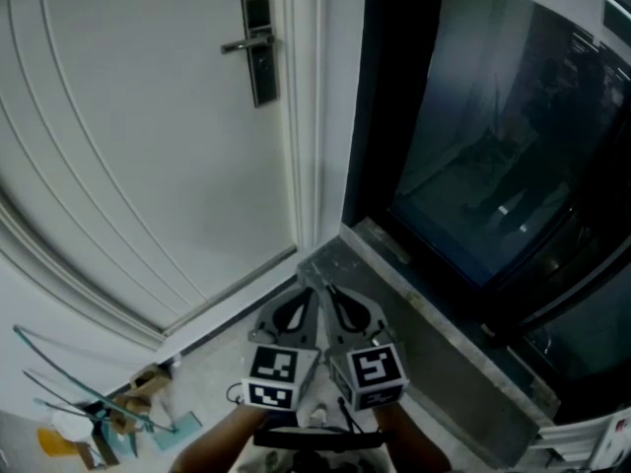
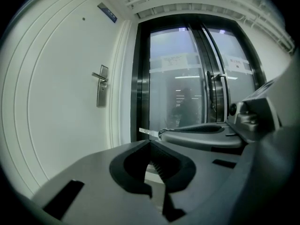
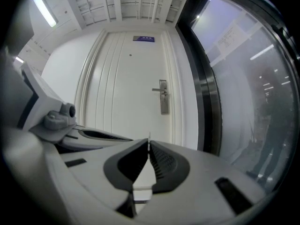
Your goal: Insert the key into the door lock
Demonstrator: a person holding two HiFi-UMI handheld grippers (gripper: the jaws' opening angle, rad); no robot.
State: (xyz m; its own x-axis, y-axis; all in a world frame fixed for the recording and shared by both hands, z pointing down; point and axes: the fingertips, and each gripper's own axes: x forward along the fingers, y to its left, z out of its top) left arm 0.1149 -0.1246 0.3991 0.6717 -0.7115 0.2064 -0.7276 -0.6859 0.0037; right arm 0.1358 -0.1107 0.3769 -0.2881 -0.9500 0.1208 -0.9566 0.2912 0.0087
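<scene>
Right now, low in the middle of the head view, your two claws sit side by side; the left claw (image 2: 150, 146) is pinched together on nothing; the right claw (image 3: 148, 144) is clamped on the one key (image 2: 149, 132), its thin blade poking past the tips; farther off, upper left, the single white door (image 1: 148, 146) carries one lock plate (image 1: 259, 45) with one lever handle (image 1: 242, 44), well apart from the key; gripping looks done, while approach, alignment and insertion remain.
</scene>
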